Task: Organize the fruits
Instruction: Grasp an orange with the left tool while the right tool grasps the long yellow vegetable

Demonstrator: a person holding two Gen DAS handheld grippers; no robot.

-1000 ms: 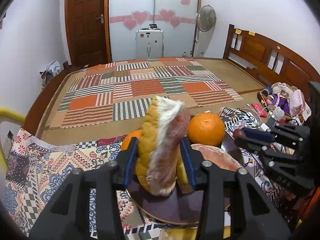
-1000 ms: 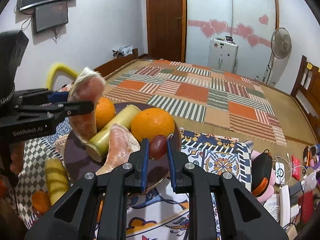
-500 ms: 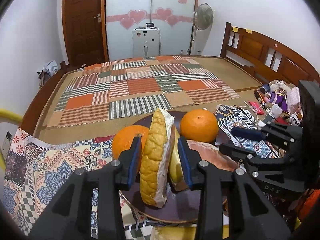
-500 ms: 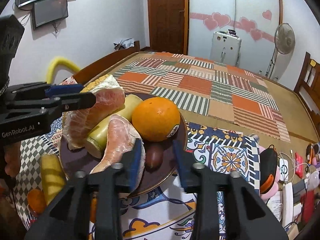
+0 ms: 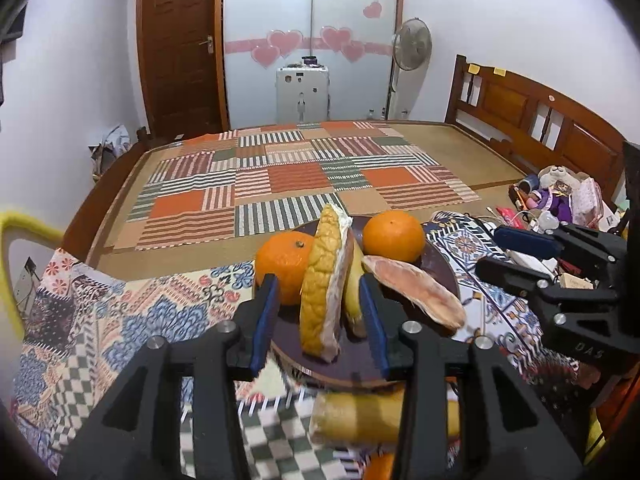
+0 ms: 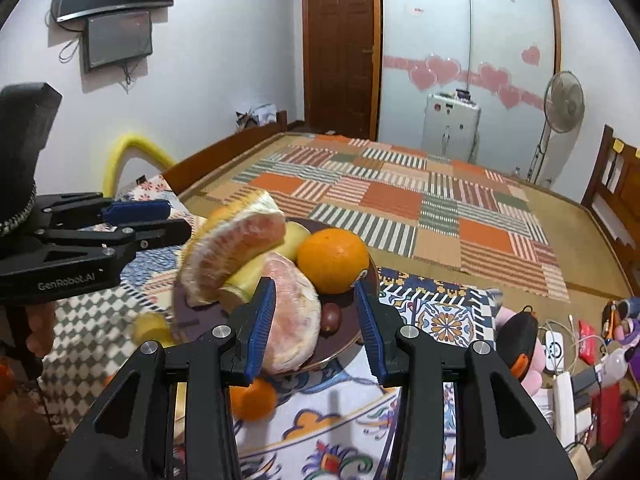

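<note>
A dark round plate (image 5: pixel 352 364) (image 6: pixel 192 308) sits on the patterned cloth and holds two oranges (image 5: pixel 285 266) (image 5: pixel 394 235), a banana (image 5: pixel 353 292), two pomelo wedges and a small dark fruit (image 6: pixel 331 317). One pomelo wedge (image 5: pixel 322 286) (image 6: pixel 232 252) stands on its edge on the plate, between my left gripper's (image 5: pixel 318 326) open jaws and free of them. The other wedge (image 5: pixel 416 290) (image 6: pixel 292 320) lies flat. My right gripper (image 6: pixel 316 326) is open and empty just in front of the plate.
A yellow fruit (image 5: pixel 380 418) and a small orange (image 6: pixel 254 400) lie on the cloth before the plate. Toys, cables and a black pouch (image 6: pixel 516 338) crowd the right side. A striped patchwork mat (image 5: pixel 288 184) lies behind. A wooden headboard (image 5: pixel 536 116) stands at the right.
My left gripper set the pomelo wedge down on the plate, opened and drew back. My right gripper let go of the small dark fruit on the plate, opened wide and pulled back.
</note>
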